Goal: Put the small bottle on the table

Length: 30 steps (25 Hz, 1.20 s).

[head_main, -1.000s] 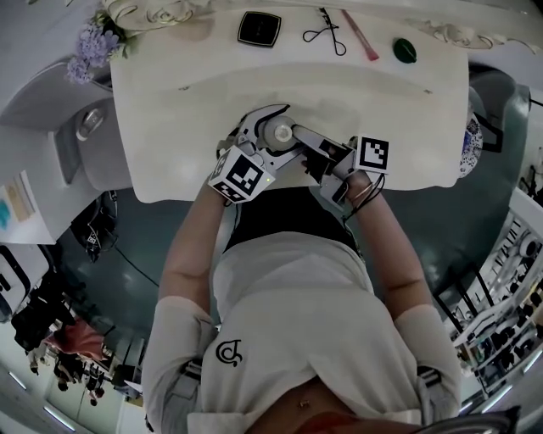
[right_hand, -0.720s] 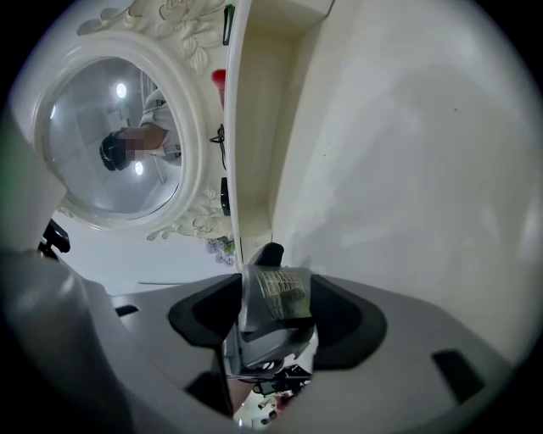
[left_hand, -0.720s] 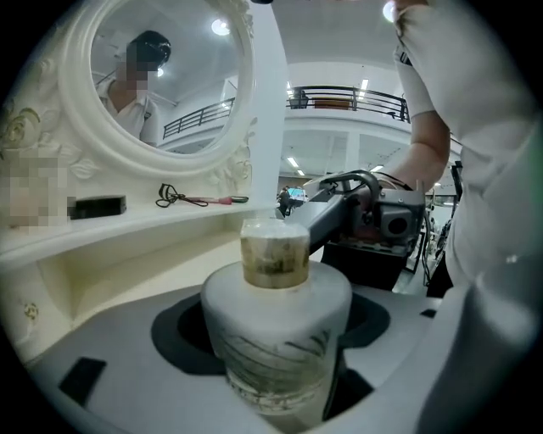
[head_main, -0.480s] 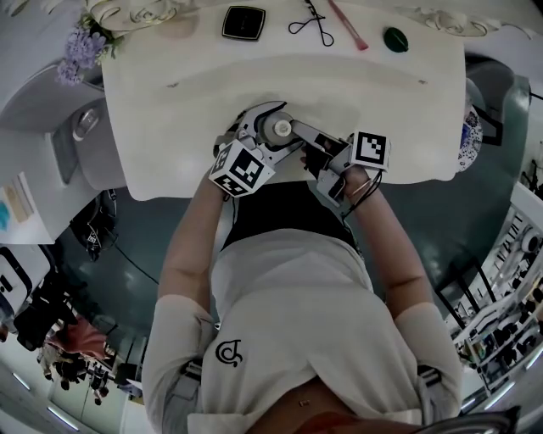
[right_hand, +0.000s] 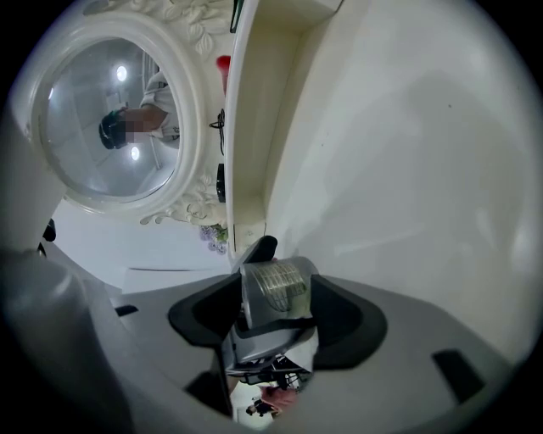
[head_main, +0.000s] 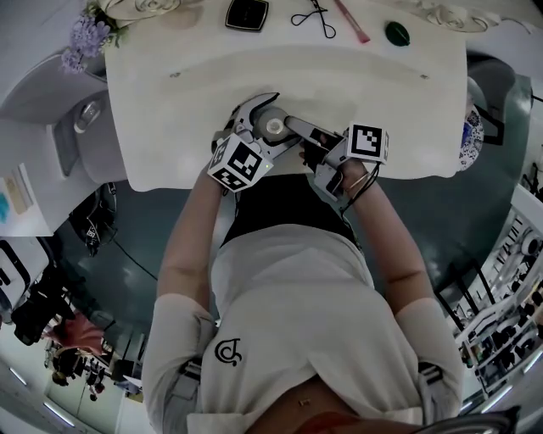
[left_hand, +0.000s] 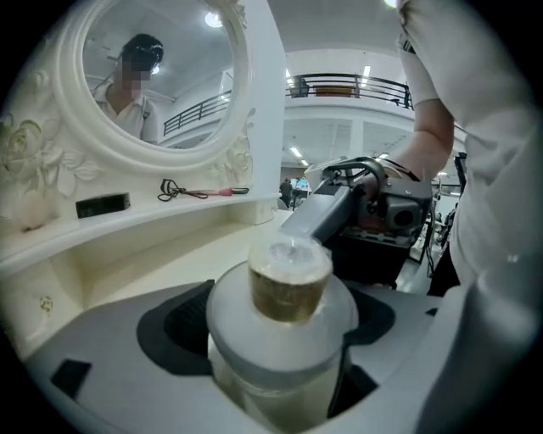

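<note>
Jaws of the left gripper [left_hand: 280, 377] are opening, with the small bottle [left_hand: 280, 326] of frosted white plastic and a wide white collar upright between them, over the front part of the cream-white dressing table [head_main: 170, 102]. Only the left gripper view shows the bottle's amber neck, with the right gripper [head_main: 297, 129] reaching in from the side to its clear ribbed cap [right_hand: 273, 286]. The right gripper view shows that cap end-on, and the gripper's black pads are narrowed against its sides, holding it. Both gripper views catch the round mirror in an ornate white frame [left_hand: 153, 76], which the head view misses. The head view alone shows the black square compact [head_main: 247, 13] and green round lid [head_main: 396, 34] on the far shelf. No view shows whether the bottle's base touches the table.
</note>
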### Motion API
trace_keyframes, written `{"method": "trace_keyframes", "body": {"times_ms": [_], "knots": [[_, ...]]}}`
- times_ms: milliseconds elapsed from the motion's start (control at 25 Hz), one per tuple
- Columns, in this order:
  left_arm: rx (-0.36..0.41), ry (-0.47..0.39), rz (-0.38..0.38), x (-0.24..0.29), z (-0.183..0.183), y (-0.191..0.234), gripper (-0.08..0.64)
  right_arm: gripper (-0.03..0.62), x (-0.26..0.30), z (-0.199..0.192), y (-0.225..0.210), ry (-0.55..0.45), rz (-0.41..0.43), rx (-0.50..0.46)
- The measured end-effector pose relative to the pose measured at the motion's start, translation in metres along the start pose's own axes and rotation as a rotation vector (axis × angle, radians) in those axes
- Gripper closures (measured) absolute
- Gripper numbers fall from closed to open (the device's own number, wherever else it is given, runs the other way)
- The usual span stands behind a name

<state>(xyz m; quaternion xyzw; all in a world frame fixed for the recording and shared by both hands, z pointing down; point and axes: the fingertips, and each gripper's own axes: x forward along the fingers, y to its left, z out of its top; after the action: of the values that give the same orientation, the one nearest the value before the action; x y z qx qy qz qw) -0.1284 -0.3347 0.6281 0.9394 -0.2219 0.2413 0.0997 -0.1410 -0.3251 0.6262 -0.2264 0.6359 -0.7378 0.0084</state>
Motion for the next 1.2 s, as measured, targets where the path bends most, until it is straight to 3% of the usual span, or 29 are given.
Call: {"method": "trace_keyframes", "body": {"times_ms": [240,320,480,560,640,800,960,1200], "knots": [[-0.028,-0.044,0.052,-0.018,0.015,0.004,0.147,0.413,-0.001,0.003,0.011,-0.039,0.006,0.001],[-0.028,-0.073,0.058,-0.027,0.028,0.003,0.147,0.498,-0.007,0.011,0.025,-0.105,0.048,0.037],[-0.05,-0.169,0.083,-0.051,0.073,0.0,0.15,0.542,-0.025,0.024,0.062,-0.193,0.172,0.064],[-0.073,-0.214,0.125,-0.065,0.092,0.004,0.207,0.58,-0.034,0.026,0.076,-0.215,0.174,0.006],[-0.073,-0.221,0.183,-0.078,0.103,0.01,0.357,0.588,-0.041,0.027,0.089,-0.227,0.161,-0.083],[-0.095,-0.215,0.28,-0.104,0.126,0.016,0.536,0.588,-0.055,0.023,0.125,-0.232,0.207,-0.216],[-0.126,-0.232,0.363,-0.134,0.149,0.024,0.548,0.588,-0.074,0.021,0.168,-0.265,0.281,-0.345],[-0.163,-0.295,0.492,-0.181,0.173,0.048,0.548,0.588,-0.097,0.029,0.213,-0.308,0.213,-0.675]]}}
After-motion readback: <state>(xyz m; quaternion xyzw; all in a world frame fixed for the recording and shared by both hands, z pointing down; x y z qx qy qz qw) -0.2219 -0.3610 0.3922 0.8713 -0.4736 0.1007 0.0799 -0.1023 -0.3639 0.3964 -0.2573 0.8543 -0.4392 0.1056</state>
